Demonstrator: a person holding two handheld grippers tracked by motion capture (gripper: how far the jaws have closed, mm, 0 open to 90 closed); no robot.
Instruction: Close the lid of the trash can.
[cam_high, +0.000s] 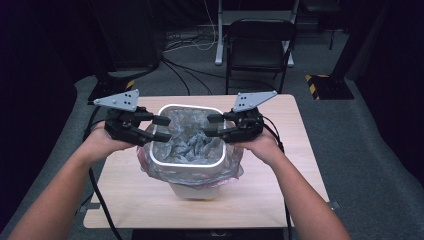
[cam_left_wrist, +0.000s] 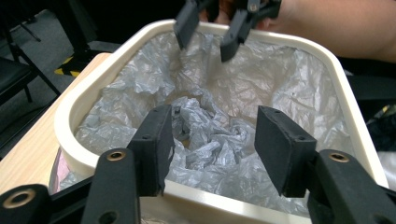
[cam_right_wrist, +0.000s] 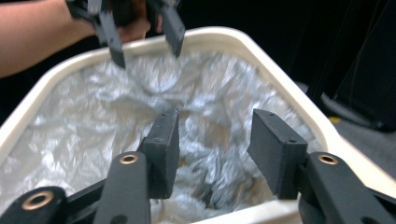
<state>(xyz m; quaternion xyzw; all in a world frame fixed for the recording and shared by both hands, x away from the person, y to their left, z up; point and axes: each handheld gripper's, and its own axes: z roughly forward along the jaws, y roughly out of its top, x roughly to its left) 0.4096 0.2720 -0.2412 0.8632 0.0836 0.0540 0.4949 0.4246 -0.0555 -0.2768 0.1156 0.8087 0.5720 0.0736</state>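
A white square bin (cam_high: 187, 163) stands in the middle of the wooden table (cam_high: 285, 175), lined with a crumpled grey plastic bag (cam_high: 187, 142) whose edge hangs over the rim outside. My left gripper (cam_high: 165, 128) hovers over the bin's left rim and points inward, open, with nothing between its pads. Facing it over the right rim is my right gripper (cam_high: 211, 126), also open and empty. In the left gripper view my jaws (cam_left_wrist: 212, 149) frame the bag's bunched middle (cam_left_wrist: 201, 135), with the right gripper (cam_left_wrist: 210, 32) beyond. The right gripper view looks past its own gripper (cam_right_wrist: 212, 149) over the rim (cam_right_wrist: 289, 79) to the left gripper (cam_right_wrist: 142, 35).
A black folding chair (cam_high: 260, 45) stands behind the table on grey carpet. Cables run across the floor near a pole base (cam_high: 218, 55). A yellow-and-black striped stand foot (cam_high: 320, 85) sits at the back right. Bare tabletop lies on both sides of the bin.
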